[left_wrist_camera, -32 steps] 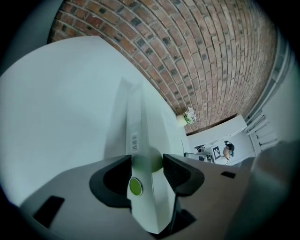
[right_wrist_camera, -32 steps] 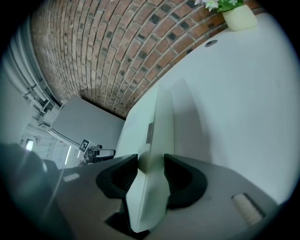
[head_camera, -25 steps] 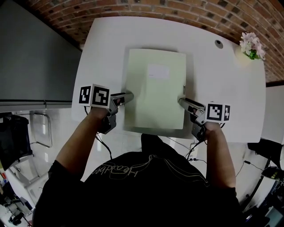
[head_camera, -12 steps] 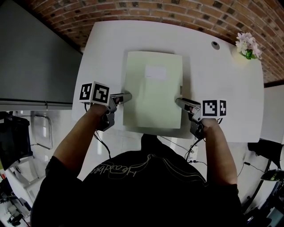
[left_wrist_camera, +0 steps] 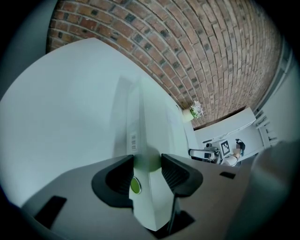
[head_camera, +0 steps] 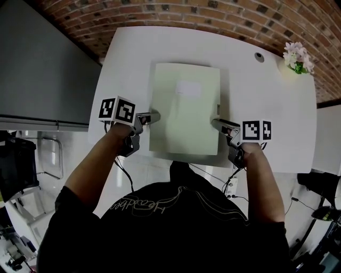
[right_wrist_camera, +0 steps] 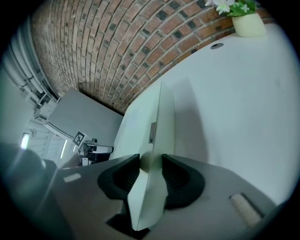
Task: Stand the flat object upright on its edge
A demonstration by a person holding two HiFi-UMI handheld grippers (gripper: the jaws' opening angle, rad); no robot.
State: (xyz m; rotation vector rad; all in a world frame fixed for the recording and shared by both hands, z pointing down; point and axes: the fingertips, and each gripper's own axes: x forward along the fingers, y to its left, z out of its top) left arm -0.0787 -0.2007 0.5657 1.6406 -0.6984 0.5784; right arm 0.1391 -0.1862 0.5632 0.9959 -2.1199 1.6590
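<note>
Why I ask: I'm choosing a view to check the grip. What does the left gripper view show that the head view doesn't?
Only the left gripper view: the left gripper's jaws pressed on both faces of the pale green folder's edge, plus a small sticker and green button there. Only the head view: the folder's whole top with its white label, the left marker cube, the person's left forearm. Both: the folder lying flat on the white table, the flower pot, the brick wall.
</note>
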